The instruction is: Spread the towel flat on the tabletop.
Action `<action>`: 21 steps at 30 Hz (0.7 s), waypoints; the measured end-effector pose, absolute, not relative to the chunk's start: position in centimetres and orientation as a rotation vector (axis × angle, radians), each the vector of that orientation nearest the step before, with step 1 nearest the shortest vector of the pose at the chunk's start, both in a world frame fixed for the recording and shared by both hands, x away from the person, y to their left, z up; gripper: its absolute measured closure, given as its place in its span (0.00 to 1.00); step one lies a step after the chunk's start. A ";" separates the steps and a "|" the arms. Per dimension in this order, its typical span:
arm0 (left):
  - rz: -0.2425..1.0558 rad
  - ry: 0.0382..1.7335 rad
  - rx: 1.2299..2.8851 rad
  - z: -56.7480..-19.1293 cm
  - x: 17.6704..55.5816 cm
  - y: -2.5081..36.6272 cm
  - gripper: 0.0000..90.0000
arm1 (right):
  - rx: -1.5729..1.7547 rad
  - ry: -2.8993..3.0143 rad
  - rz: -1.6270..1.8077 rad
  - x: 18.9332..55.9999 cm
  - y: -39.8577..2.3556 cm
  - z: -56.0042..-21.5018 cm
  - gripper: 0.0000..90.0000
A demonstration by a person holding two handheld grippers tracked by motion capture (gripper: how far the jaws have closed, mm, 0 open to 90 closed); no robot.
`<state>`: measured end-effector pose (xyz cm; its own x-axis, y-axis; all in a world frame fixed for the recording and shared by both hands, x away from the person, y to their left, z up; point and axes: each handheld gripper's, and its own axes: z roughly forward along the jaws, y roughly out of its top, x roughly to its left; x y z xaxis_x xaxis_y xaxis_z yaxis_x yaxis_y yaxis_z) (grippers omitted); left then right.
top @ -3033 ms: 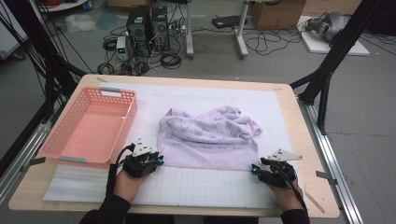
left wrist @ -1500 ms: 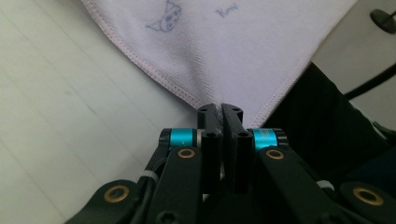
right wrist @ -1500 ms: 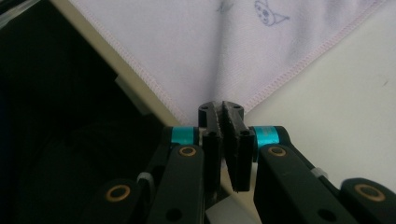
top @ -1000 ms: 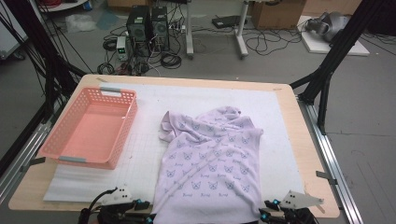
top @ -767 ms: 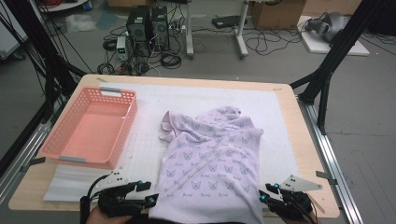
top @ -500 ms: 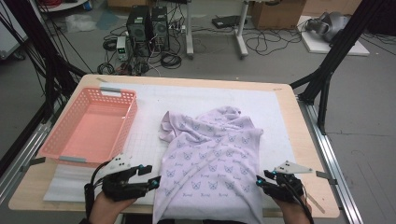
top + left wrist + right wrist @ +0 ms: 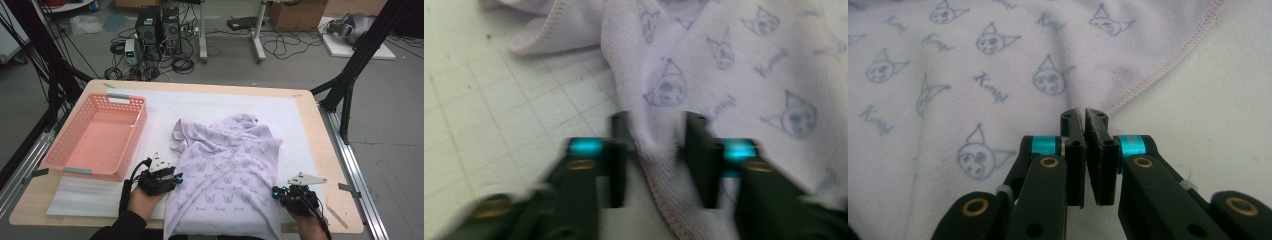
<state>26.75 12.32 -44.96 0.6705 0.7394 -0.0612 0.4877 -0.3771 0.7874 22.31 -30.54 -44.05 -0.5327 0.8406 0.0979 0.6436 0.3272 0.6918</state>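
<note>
A lilac cloth point(image 7: 230, 170) printed with small cat faces lies spread on the white mat, its near end hanging over the table's front edge. My left gripper point(image 7: 175, 179) is at the cloth's left edge. In the left gripper view its jaws point(image 7: 656, 122) have just been closing, and a raised fold of the cloth point(image 7: 734, 60) is pinched between them. At the cloth's right edge is my right gripper point(image 7: 276, 192). Its jaws point(image 7: 1084, 114) have just been closing and stand together, with the cloth's point(image 7: 948, 60) stitched hem running into their tips.
A pink plastic basket point(image 7: 75, 170) stands on the left of the table, close to my left hand. The white gridded mat point(image 7: 300, 115) is bare behind and to the right of the cloth. Black frame posts rise beside both table sides.
Both hands came up from the table's near edge to the cloth's sides, the left moving right to the cloth's left edge. Both pairs of jaws closed. The cloth lies as before.
</note>
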 end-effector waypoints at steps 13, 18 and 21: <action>0.179 0.910 2.101 -43.5 23.2 15.2 0.95 | 1.260 2.449 0.925 18.6 -32.4 -42.8 0.97; 0.122 0.857 2.126 -42.9 21.5 15.4 0.95 | 1.231 2.525 0.907 16.5 -32.9 -42.4 0.97; 0.083 0.828 2.140 -42.7 20.0 15.7 0.94 | 1.211 2.557 0.915 15.3 -33.2 -42.3 0.97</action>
<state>20.04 15.66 -42.71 0.7815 0.5862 -0.2137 0.5318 -0.4467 0.7195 15.29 -33.16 -42.31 -0.6567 0.7467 0.1054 0.6440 0.4826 0.5936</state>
